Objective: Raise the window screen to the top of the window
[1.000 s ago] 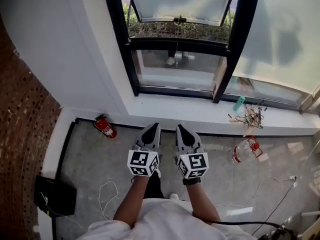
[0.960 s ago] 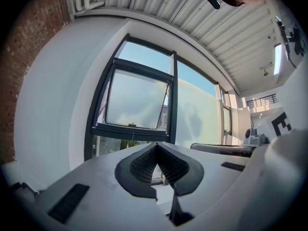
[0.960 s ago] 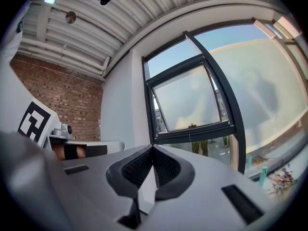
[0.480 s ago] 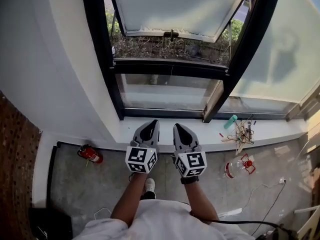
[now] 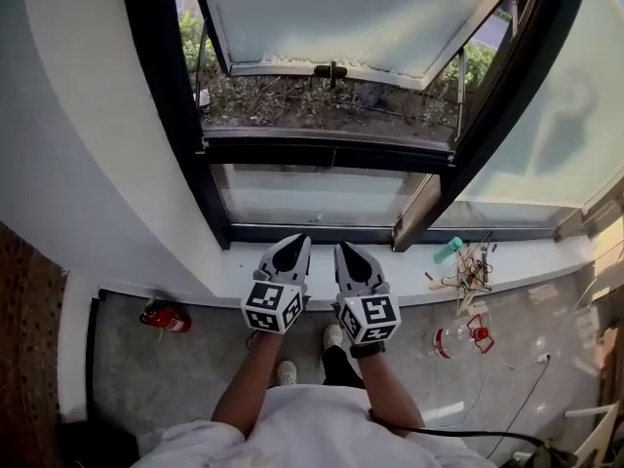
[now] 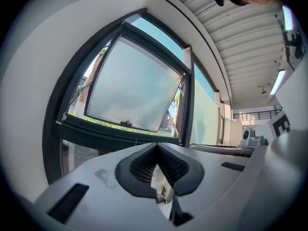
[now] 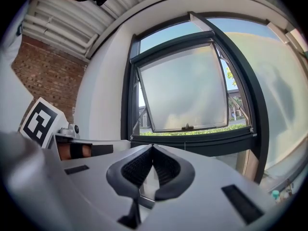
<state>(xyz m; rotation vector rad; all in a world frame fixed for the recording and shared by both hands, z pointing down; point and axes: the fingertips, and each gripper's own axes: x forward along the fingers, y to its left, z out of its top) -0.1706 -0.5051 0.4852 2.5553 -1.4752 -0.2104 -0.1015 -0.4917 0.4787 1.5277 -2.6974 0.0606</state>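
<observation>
The window frame is showing a dark, matt, metal-looking finish. Its far tilted pane is looking frosted and smooth, while the lower pane is gleaming as clear glass. The wall at left is appearing white, smooth and matt; the brick wall is looking rough. The floor is showing grey, mottled concrete. The left tongs and right tongs are presenting matt grey plastic with black ribbed pads. The near shirt is looking like white cloth, and the bottle like clear plastic.
</observation>
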